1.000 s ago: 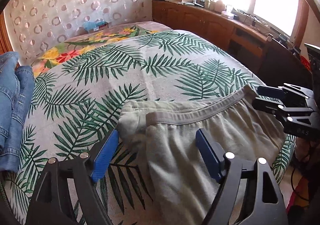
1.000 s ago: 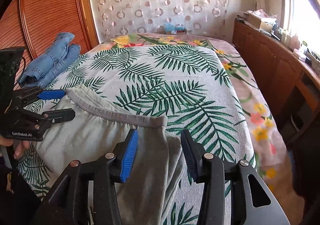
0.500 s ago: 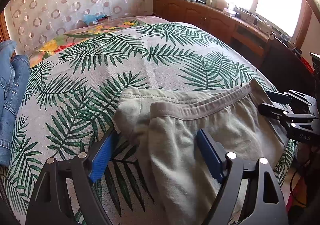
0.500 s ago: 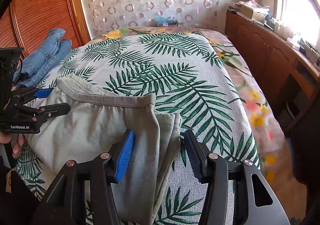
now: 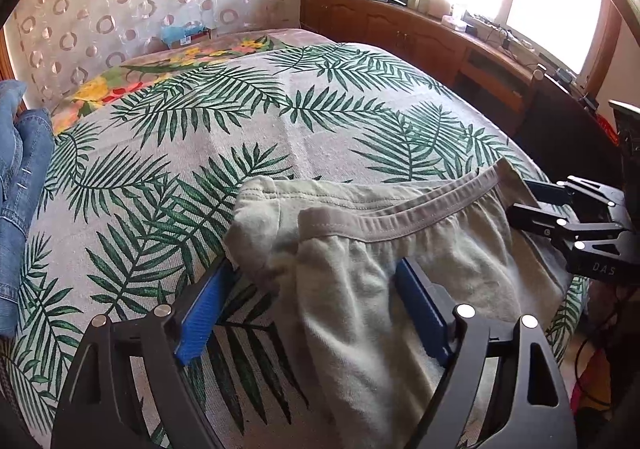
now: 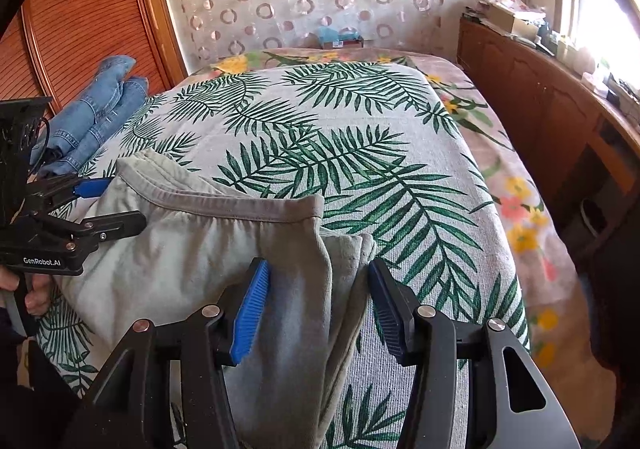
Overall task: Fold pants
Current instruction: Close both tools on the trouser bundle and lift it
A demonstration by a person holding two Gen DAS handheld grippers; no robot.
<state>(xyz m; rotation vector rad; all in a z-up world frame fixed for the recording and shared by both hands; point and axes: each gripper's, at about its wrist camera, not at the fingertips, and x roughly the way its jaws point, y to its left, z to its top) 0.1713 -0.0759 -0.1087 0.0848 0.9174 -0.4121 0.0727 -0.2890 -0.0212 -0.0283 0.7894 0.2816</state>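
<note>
Pants, pale grey and doubled over, lie at the near edge of the bed, waistband up. Both tongs, left and right, straddle the cloth's two ends with blue pads spread, gripping nothing. This looks like mid-fold; next, each should pinch its end and carry it over.

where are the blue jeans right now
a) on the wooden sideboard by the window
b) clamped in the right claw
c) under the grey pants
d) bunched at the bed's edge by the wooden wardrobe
d: the crumpled blue denim jeans lie at the edge of the palm-leaf bedspread beside the slatted wooden wardrobe, apart from the light grey cotton pants.
</note>
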